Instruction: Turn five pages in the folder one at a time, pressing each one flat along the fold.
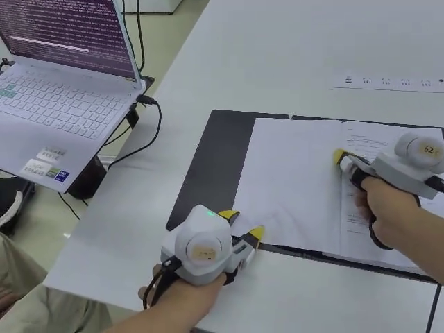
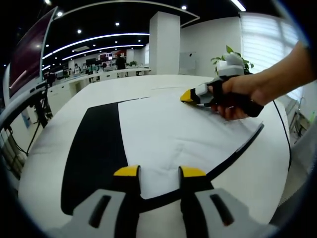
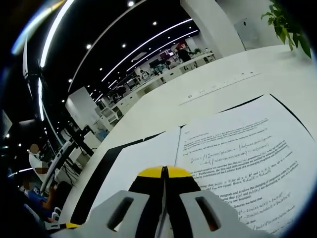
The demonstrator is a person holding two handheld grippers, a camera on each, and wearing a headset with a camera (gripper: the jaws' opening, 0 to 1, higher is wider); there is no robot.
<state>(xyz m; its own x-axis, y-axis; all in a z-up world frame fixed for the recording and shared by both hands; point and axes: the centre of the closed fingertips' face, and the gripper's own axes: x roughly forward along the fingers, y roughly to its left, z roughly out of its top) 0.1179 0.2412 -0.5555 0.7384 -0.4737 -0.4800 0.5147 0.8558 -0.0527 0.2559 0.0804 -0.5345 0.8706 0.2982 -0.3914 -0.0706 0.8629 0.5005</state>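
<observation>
Folder (image 1: 211,166) lies open, 4 o'clock from laptop (image 1: 62,90). Left gripper (image 1: 243,223), jaws apart, at page (image 1: 291,187) 7 o'clock corner. Right gripper (image 1: 341,158), jaws closed, tip on fold (image 1: 340,229). Risk: dragging tip buckles unpinned page.

Tool (image 3: 165,171), jaws together, at open folder (image 3: 233,148)

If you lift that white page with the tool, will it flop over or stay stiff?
Probably floppy: the blank page looks thin and ripples near the left tool. Likely light too, as it seems a single sheet. It may slip, since its surface looks smooth.
</observation>
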